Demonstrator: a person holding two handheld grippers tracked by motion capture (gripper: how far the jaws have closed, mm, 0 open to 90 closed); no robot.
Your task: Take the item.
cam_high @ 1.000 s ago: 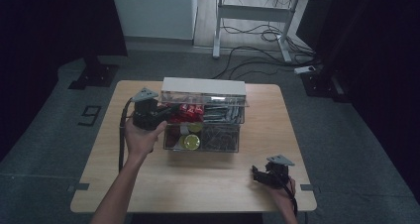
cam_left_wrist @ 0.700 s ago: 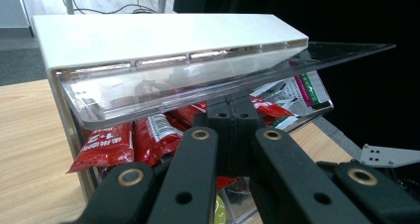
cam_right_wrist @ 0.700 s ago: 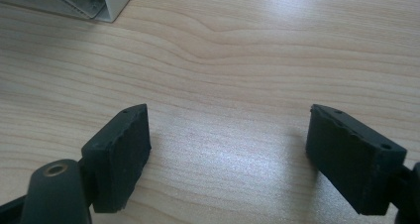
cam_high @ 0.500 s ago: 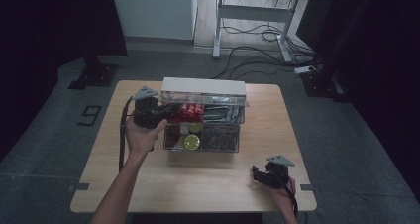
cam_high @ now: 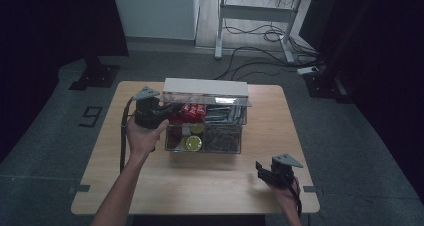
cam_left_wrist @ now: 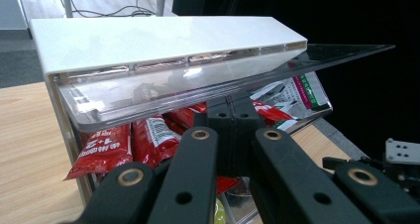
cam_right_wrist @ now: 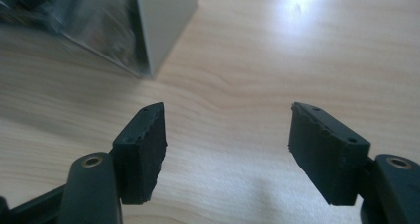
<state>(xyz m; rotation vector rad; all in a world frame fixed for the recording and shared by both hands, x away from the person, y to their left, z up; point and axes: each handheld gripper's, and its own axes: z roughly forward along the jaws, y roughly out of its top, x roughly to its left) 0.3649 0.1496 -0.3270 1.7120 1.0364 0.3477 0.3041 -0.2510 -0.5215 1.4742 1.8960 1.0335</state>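
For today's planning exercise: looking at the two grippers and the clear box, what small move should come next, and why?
Probably bring the right gripper toward the clear box: its jaws have just been closing on nothing, over bare table, while the left gripper is shut at the box's side.

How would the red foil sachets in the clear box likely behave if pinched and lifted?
The red foil sachets look thin and crinkled, so probably floppy and light. Their glossy film may be slippery. Lying overlapped inside the clear plastic box, neighbours might drag along.

Clear compartment box (cam_high: 205,136) mid-table, white-edged lid (cam_high: 206,88) raised, red packets (cam_left_wrist: 148,135) inside
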